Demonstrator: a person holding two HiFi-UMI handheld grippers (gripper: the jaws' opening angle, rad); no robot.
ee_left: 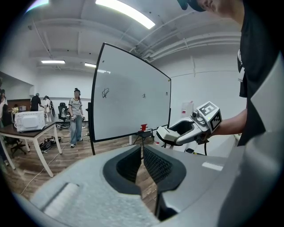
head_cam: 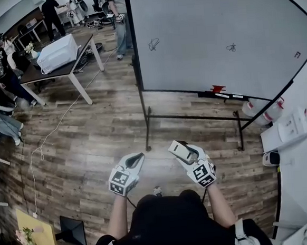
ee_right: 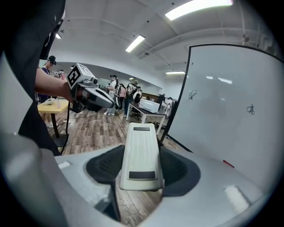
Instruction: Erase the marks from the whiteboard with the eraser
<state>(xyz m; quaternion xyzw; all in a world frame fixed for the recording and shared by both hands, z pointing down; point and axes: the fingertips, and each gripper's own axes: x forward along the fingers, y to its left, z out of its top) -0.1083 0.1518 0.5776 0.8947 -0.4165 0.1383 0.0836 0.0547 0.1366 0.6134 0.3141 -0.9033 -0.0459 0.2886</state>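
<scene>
Eraser in hand, wiping not yet begun.
The right gripper [head_cam: 187, 155] is clamping its fingers [ee_right: 102, 166] on the eraser [head_cam: 178, 149], well apart from the whiteboard [head_cam: 214, 19], where three marks [head_cam: 153, 44] are showing unwiped; the left gripper [head_cam: 137, 158] is keeping its fingers [ee_left: 156, 166] closed on nothing.

Head view: above the person, facing steeply down at the brown wood-plank floor [head_cam: 92, 145], with left gripper [head_cam: 136, 157] and right gripper [head_cam: 188, 154] close at bottom centre. Left gripper view: low, roughly level, along its jaws toward the large white black-framed whiteboard [ee_left: 133, 102], right gripper close at right. Right gripper view: likewise, past the cream plastic eraser [ee_right: 140, 155], left gripper at left. All three share the whiteboard.
</scene>
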